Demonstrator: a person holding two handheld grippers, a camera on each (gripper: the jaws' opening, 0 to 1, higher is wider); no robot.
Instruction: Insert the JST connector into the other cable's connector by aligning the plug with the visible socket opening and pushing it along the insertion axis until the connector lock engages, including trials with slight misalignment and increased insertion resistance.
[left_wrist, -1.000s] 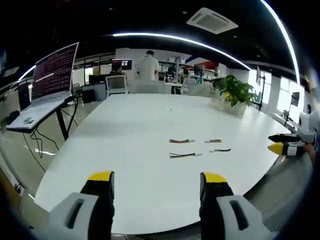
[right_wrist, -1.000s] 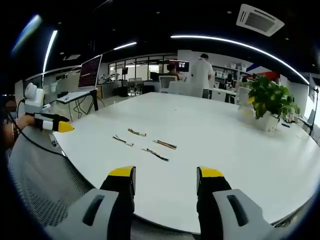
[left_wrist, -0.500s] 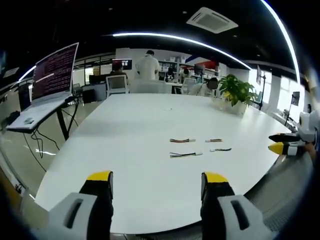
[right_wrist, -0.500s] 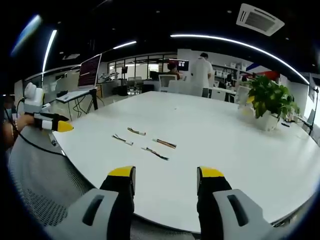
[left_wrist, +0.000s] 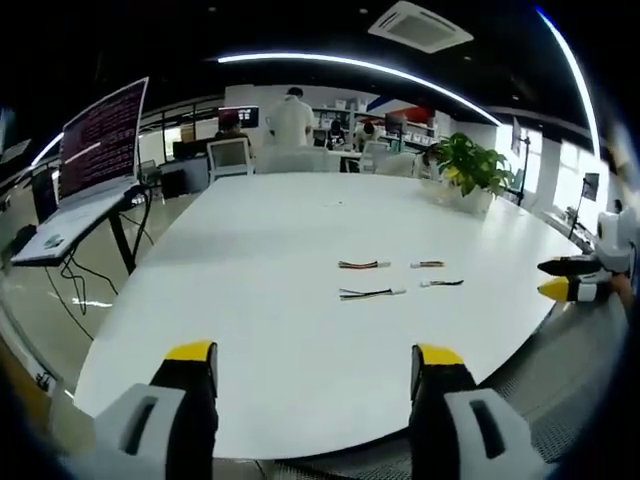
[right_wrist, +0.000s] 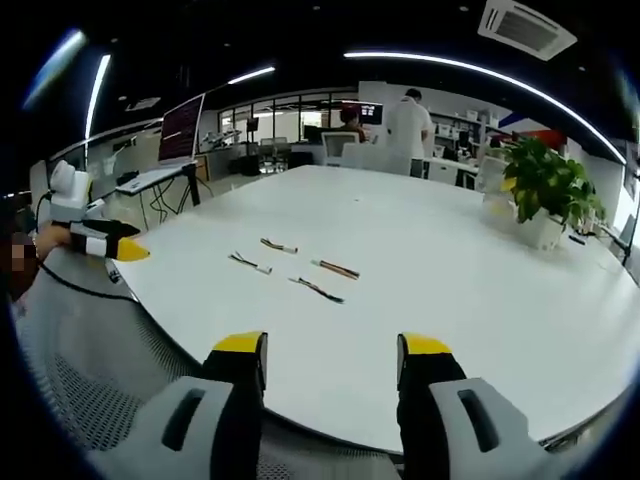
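Both claws are released, jaws spread wide with nothing between them. The left gripper (left_wrist: 312, 362) hangs over the near edge of the big white table (left_wrist: 280, 230), and the right gripper (right_wrist: 333, 352) hangs over its own side of the table edge, with a grey mesh chair back (right_wrist: 90, 340) just below to the left.

Out on the tabletop, well apart from both claws, lie four short cables. From the left gripper view: a multicolour cable (left_wrist: 371, 294) nearest, a second one (left_wrist: 363, 265) just behind it, and two smaller ones (left_wrist: 441, 283) (left_wrist: 427, 264) off to the right. None of them touch each other, so the connectors are all unplugged. I can't make out which end is plug or socket at this size.

Further back there's a potted plant (left_wrist: 468, 172) on the far side of the table, a laptop (left_wrist: 98, 150) on a stand to the left, and a person in white (left_wrist: 290, 118) standing among the desks.
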